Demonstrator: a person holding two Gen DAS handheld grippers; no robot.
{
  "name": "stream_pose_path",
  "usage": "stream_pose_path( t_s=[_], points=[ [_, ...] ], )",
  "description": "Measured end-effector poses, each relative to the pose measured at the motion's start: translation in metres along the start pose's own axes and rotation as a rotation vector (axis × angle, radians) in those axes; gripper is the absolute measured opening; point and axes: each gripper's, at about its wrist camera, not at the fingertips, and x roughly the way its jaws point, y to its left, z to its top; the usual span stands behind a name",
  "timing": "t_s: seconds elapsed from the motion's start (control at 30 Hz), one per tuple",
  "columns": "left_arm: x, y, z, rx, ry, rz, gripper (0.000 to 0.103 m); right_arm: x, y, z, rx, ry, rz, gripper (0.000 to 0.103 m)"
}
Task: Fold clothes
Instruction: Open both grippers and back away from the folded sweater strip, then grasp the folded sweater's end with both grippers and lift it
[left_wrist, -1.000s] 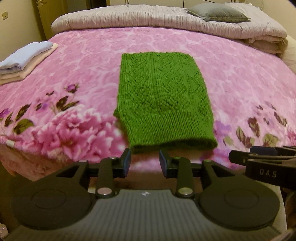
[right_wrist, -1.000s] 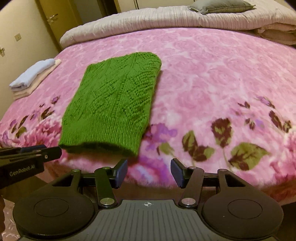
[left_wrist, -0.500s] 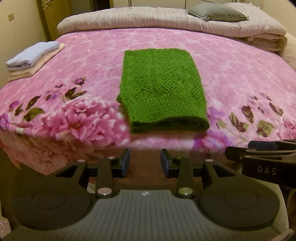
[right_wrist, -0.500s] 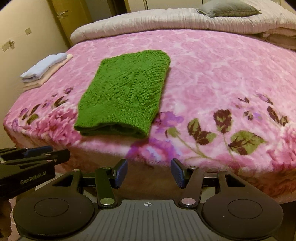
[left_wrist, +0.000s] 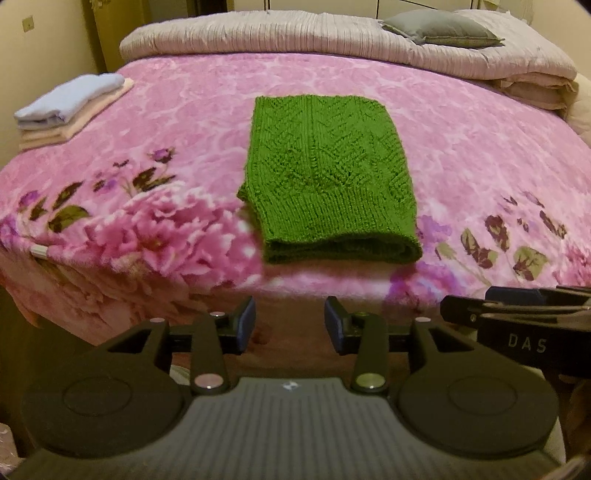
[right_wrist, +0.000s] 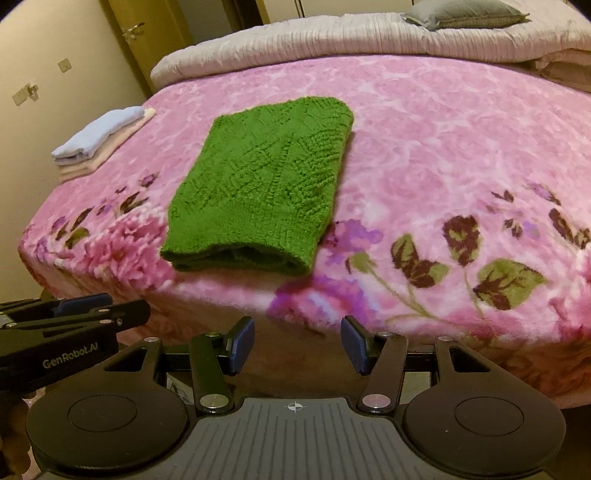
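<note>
i have both grippers hanging off the near edge of the bed, short of the pink floral blanket, and neither one touches any cloth. the landmark i steer by is the green knitted sweater, folded into a long flat rectangle and lying on the blanket close to that near edge, its thick folded end facing me and its far end pointing toward the head of the bed.

my left gripper sits just in front of the sweater's near end, below the blanket's edge. its jaws are opening, with nothing between the blue pads, only the side of the bed behind them. my right gripper is in front of the sweater too, but off to its right, and its jaws stand wide apart and empty. in the left wrist view the right gripper's fingers poke in from the right, lower than the sweater; in the right wrist view the left gripper's fingers show at the left edge, also lower than the sweater.

well to the left of the sweater, by the blanket's left edge, lies a small stack of folded clothes, a pale blue piece on top of cream ones. far beyond the sweater, a rolled grey-beige quilt runs across the head of the bed, with a grey pillow resting on it to the right.
</note>
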Motion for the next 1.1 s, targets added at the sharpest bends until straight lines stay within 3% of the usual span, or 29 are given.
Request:
stream_pose_path(
  t_s=[0.23,0.37,0.57,0.73,0.93,1.1],
  points=[
    [0.018,0.028,0.001,-0.144,0.015,-0.131,0.037,0.020,-0.022,0.000,0.067,0.045,0.021,0.056],
    [0.031,0.067,0.004,-0.315,0.018,-0.275,0.037,0.027,-0.052,0.000,0.177,0.044,0.069,0.056],
    [0.063,0.119,0.028,-0.524,0.005,-0.429,0.046,0.025,-0.100,0.015,0.440,-0.052,0.250,0.058],
    [0.109,0.141,0.056,-0.606,0.036,-0.469,0.050,0.045,-0.122,0.035,0.623,-0.077,0.359,0.068],
    [0.161,0.154,0.074,-0.651,0.085,-0.512,0.052,0.079,-0.118,0.063,0.644,-0.050,0.355,0.072],
    [0.193,0.159,0.092,-0.659,0.104,-0.603,0.052,0.106,-0.120,0.076,0.679,-0.055,0.373,0.073]
  ],
)
